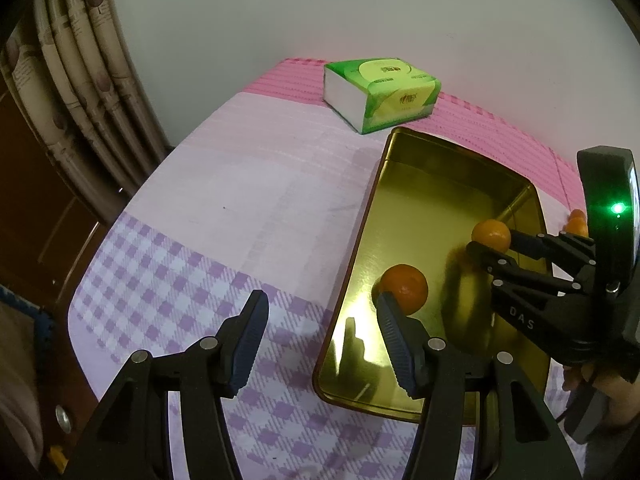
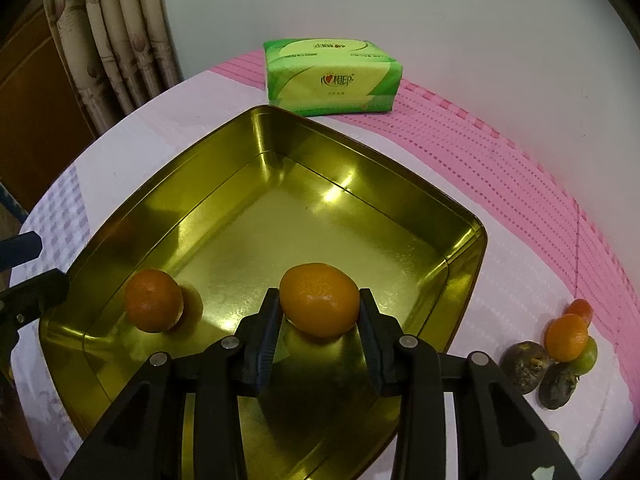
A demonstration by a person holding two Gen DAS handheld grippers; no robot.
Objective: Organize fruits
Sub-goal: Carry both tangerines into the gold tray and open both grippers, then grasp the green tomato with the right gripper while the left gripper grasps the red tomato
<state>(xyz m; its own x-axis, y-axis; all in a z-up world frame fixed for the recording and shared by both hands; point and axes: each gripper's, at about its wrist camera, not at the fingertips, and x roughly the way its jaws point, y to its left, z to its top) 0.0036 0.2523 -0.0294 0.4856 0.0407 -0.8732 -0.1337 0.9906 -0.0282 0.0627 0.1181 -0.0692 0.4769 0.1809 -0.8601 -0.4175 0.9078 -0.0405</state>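
Note:
A gold tin tray lies on the checked cloth. One orange rests on its floor near the left wall. My right gripper is shut on a second orange, held just over the tray floor. In the left wrist view the same held orange sits at the tips of the right gripper over the tray. My left gripper is open with nothing between its fingers, beside the tray's left rim. Its right finger partly covers the resting orange.
A loose pile lies on the cloth right of the tray: an orange, another orange, a green fruit and two dark fruits. A green tissue pack stands behind the tray by the wall. Curtains hang at left.

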